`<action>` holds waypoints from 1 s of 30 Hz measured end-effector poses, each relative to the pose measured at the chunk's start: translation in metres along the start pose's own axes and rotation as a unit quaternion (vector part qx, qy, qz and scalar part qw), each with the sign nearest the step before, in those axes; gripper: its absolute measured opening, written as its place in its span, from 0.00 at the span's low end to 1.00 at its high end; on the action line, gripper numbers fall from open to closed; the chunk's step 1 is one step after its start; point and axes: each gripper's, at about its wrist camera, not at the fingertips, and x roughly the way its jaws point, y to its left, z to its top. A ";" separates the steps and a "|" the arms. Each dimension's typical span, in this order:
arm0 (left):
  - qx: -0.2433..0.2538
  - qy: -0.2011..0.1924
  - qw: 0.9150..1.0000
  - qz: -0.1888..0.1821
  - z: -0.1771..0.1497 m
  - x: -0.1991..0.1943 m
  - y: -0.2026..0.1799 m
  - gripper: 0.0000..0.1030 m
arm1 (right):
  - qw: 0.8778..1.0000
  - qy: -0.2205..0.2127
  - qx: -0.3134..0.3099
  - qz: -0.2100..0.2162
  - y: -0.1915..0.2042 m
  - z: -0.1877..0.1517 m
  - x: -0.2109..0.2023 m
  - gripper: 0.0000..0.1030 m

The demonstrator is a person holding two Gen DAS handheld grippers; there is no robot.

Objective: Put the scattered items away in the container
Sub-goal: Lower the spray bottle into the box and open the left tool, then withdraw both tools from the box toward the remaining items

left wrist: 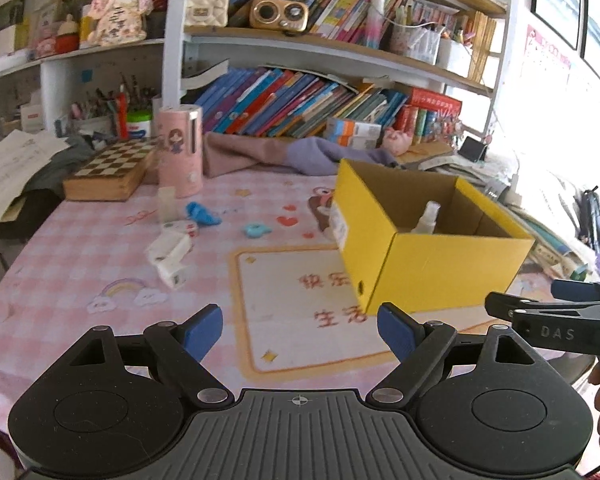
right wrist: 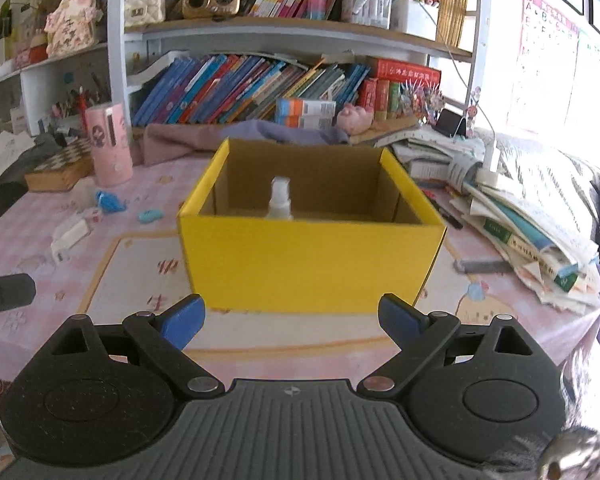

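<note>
A yellow cardboard box (left wrist: 432, 268) (right wrist: 308, 264) stands open-topped on the pink tablecloth, with a small clear spray bottle (left wrist: 426, 218) (right wrist: 280, 200) upright inside. Left of the box lie white packets (left wrist: 170, 254) (right wrist: 70, 236), a blue crumpled item (left wrist: 202, 214) (right wrist: 110, 202) and a small turquoise piece (left wrist: 256, 230) (right wrist: 150, 215). My left gripper (left wrist: 300, 330) is open and holds nothing, over the mat in front of the box's left corner. My right gripper (right wrist: 292, 320) is open and holds nothing, just before the box's front wall. Its black frame (left wrist: 556, 316) shows at the left wrist view's right edge.
A pink cylinder (left wrist: 180, 150) and a chessboard box (left wrist: 112, 172) stand at the back left. Cloths (left wrist: 268, 152) lie behind the yellow box. Stacked books and papers (right wrist: 520, 220) crowd the right side. Bookshelves (right wrist: 260, 92) rise at the back.
</note>
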 end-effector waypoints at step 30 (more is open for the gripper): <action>-0.038 0.011 0.998 0.052 -0.020 -0.034 0.070 0.84 | 0.993 0.048 -0.054 0.090 0.088 -0.014 -0.001 0.91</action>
